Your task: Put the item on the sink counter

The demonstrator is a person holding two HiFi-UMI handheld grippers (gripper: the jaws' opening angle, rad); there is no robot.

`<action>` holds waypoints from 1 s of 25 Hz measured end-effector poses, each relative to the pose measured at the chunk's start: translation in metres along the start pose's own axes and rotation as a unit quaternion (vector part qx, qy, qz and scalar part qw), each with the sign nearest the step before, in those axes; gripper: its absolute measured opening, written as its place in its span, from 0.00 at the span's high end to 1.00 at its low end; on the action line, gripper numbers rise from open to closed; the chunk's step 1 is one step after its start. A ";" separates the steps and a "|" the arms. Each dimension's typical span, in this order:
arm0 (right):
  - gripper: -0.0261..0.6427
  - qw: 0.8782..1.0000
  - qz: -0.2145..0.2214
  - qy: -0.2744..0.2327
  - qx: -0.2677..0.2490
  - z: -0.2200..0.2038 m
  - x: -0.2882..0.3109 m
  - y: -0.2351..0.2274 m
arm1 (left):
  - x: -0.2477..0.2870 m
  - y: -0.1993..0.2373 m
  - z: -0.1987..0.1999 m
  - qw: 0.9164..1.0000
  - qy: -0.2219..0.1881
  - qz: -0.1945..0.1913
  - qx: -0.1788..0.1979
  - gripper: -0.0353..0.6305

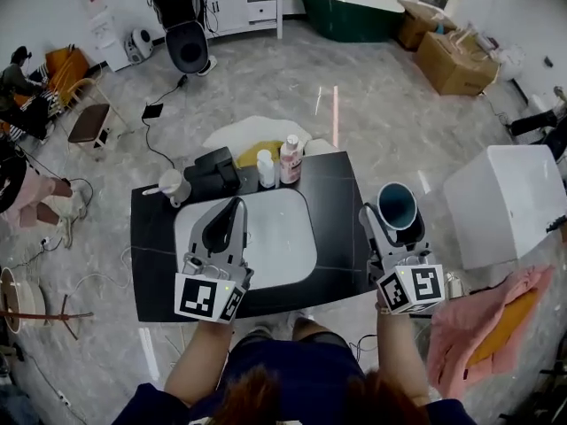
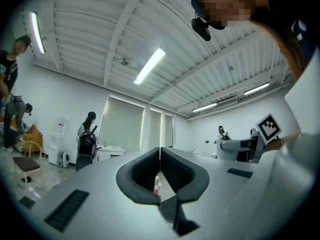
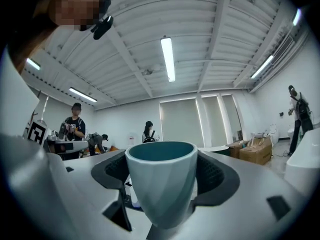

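Teal cup (image 3: 161, 184) sits upright between the jaws of the right claw (image 3: 161, 170). The jaws stand wide and the pads press on the cup's wall from both sides, so the grasp is firm. In the head view the right claw (image 1: 395, 218) holds the cup (image 1: 396, 204) just past the right edge of the counter (image 1: 337, 237). Whether the cup is above the counter cannot be told. The cup's mouth faces up, and only its dark teal inner wall shows.

Left claw (image 2: 160, 154) is clenched: its black pads meet at the tips, with nothing gripped between them. In the head view the left claw (image 1: 232, 204) hangs over the left part of the sink (image 1: 283, 237), a white basin set into the black counter.

Containers at the far edge of the counter:
- White bottle (image 1: 266, 168), upright.
- Pink bottle (image 1: 290, 160) with a white cap, upright, just right of the white bottle.
- Tumbler (image 1: 174, 185), white, near the far left corner; its contents cannot be made out.

Black box (image 1: 217, 172) lies between the tumbler and the bottles.
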State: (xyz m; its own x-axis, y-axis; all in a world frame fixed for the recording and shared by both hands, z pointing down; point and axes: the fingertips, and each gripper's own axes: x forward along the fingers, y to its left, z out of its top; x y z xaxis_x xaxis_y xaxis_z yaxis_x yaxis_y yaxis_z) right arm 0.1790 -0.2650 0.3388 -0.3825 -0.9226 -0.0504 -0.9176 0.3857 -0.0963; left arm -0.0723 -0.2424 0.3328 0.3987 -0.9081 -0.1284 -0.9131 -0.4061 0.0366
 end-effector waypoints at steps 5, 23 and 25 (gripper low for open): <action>0.36 0.999 0.045 0.023 0.000 -0.037 0.062 -0.025 | 0.048 0.009 -0.025 1.000 0.012 0.027 -0.003 0.91; 0.35 0.990 0.106 0.089 -0.027 -0.229 0.221 -0.005 | 0.117 0.072 -0.120 0.995 0.098 0.024 -0.026 0.91; 0.35 0.990 0.102 0.097 -0.020 -0.244 0.228 -0.007 | 0.120 0.077 -0.126 0.994 0.104 0.021 -0.025 0.91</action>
State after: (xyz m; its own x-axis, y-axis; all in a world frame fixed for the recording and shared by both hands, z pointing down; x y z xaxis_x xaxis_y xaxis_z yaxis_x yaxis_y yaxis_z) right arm 0.0719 -0.4807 0.5708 -0.5706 -0.8114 0.1268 -0.8210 0.5673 -0.0647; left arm -0.0842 -0.3962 0.4450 0.3746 -0.9236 0.0811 -0.9258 -0.3677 0.0881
